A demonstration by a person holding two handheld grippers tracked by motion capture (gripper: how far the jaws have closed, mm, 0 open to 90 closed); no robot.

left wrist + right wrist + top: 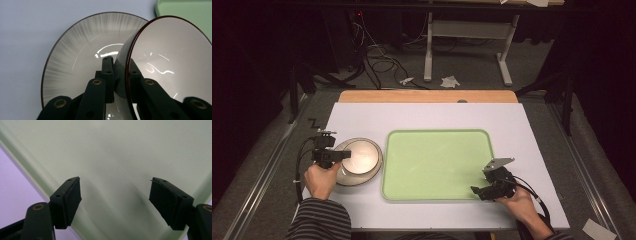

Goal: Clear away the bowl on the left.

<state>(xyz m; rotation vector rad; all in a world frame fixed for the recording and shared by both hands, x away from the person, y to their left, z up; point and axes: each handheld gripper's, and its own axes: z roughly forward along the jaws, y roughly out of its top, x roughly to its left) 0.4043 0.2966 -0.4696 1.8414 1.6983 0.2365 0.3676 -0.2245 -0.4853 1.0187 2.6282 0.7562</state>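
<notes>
A shallow bowl point(170, 57) with a dark rim and a pale inside tilts up over a wider plate point(75, 50) with a streaked grey rim. My left gripper point(120, 67) is shut on the bowl's rim, one jaw inside and one outside. From above, the bowl point(362, 156) and plate point(354, 182) sit left of the green tray point(437, 160), with the left gripper point(345, 155) at their left edge. My right gripper point(480, 192) hovers over the tray's near right corner; its jaws stand wide open with nothing between them over the tray point(112, 150).
A pale mat point(362, 117) covers the wooden table point(427, 96). The mat point(12, 182) shows purple beside the tray's edge. Beyond the table, cables point(379, 60) and a white desk frame point(428, 55) stand on the floor.
</notes>
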